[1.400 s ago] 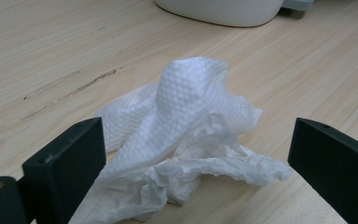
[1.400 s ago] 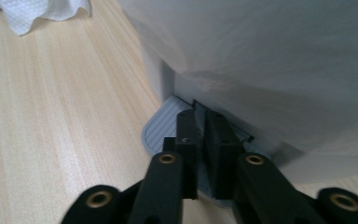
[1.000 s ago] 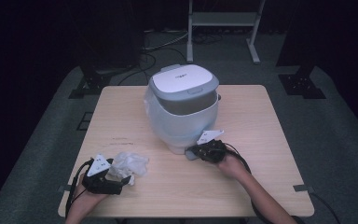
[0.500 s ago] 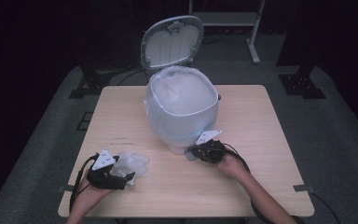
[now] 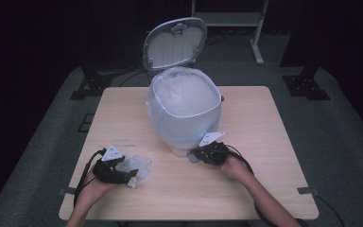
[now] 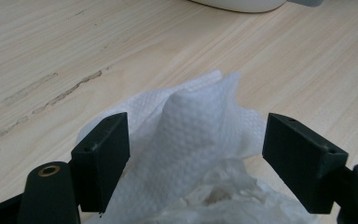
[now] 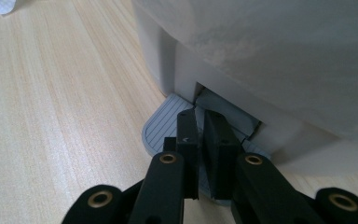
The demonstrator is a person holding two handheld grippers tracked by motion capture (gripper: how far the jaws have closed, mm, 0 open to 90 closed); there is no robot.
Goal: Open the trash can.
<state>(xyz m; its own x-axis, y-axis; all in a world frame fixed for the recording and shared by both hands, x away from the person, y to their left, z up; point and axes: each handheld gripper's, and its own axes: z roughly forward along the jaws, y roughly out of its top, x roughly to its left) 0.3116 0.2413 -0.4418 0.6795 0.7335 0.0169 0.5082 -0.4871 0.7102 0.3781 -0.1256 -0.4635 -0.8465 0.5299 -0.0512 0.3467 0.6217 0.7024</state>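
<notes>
A white pedal bin (image 5: 184,118) lined with a pale plastic bag stands mid-table, and its lid (image 5: 175,42) is tipped up and back. My right gripper (image 5: 194,154) is shut, its tips (image 7: 200,130) pressing down on the bin's grey ribbed pedal (image 7: 161,128). A crumpled white paper towel (image 5: 139,165) lies at the front left. My left gripper (image 5: 130,177) straddles the paper towel (image 6: 191,140). Its jaws have just been closing. The left pad brushes the towel and the right pad stands clear of it, so the gripper (image 6: 196,135) is open.
The wooden table (image 5: 264,123) has bare room to the right of the bin and behind it. A cable trails from each gripper toward the front edge. Dark floor and stand legs (image 5: 307,85) surround the table.
The bin lid has swung from shut to fully raised. My left gripper has shifted a little right over the paper towel and narrowed its jaws. The right gripper has stayed on the pedal.
</notes>
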